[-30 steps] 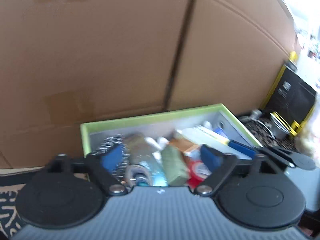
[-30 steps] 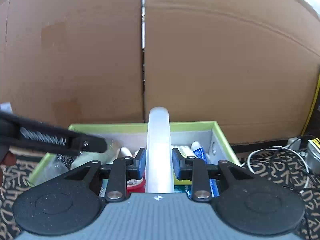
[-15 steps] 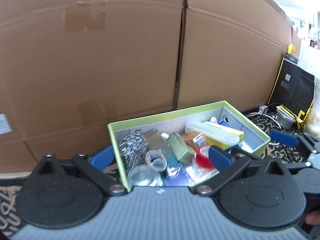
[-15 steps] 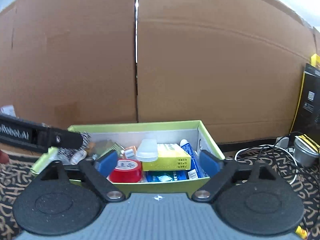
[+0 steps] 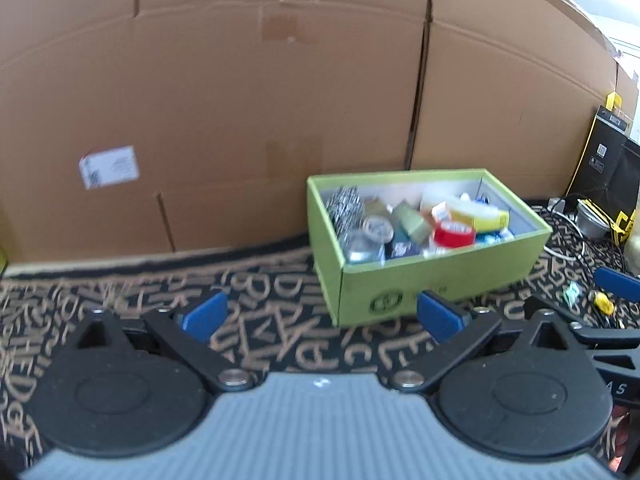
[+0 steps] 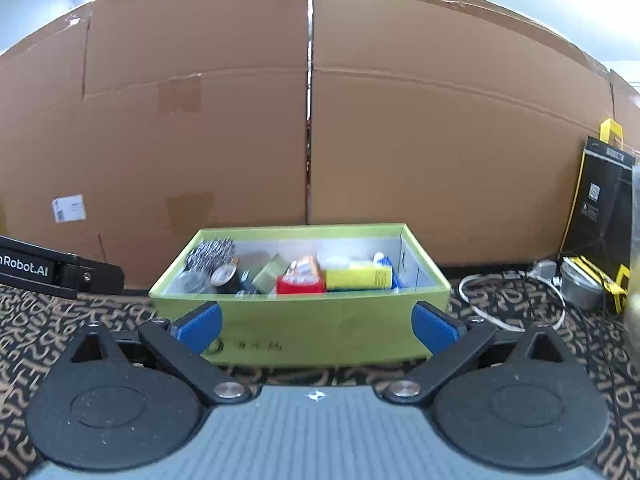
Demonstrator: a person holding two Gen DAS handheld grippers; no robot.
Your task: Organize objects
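A green cardboard box (image 5: 440,276) stands on the patterned carpet against the cardboard wall. It holds a steel scourer (image 5: 346,206), a red tape roll (image 5: 454,234), a yellow carton (image 5: 486,218) and several other small items. My left gripper (image 5: 320,314) hovers open and empty, back from the box's left front corner. In the right wrist view the same box (image 6: 300,230) sits straight ahead with the scourer (image 6: 210,252) and red roll (image 6: 300,284) inside. My right gripper (image 6: 316,326) is short of the front wall, its jaws opening with nothing between them.
Tall brown cardboard boxes (image 6: 308,140) close off the back. At the right are a black and yellow bag (image 6: 600,208), a metal pot (image 6: 580,284) and a white cable (image 6: 500,300). The left gripper's black arm (image 6: 60,270) juts in from the left. Lettered carpet (image 5: 240,292) stretches left of the box.
Both grippers pulled back from over the box. The right one let go of a white translucent case, which stayed in the box, and opened wide. The left one's jaws spread a little wider.
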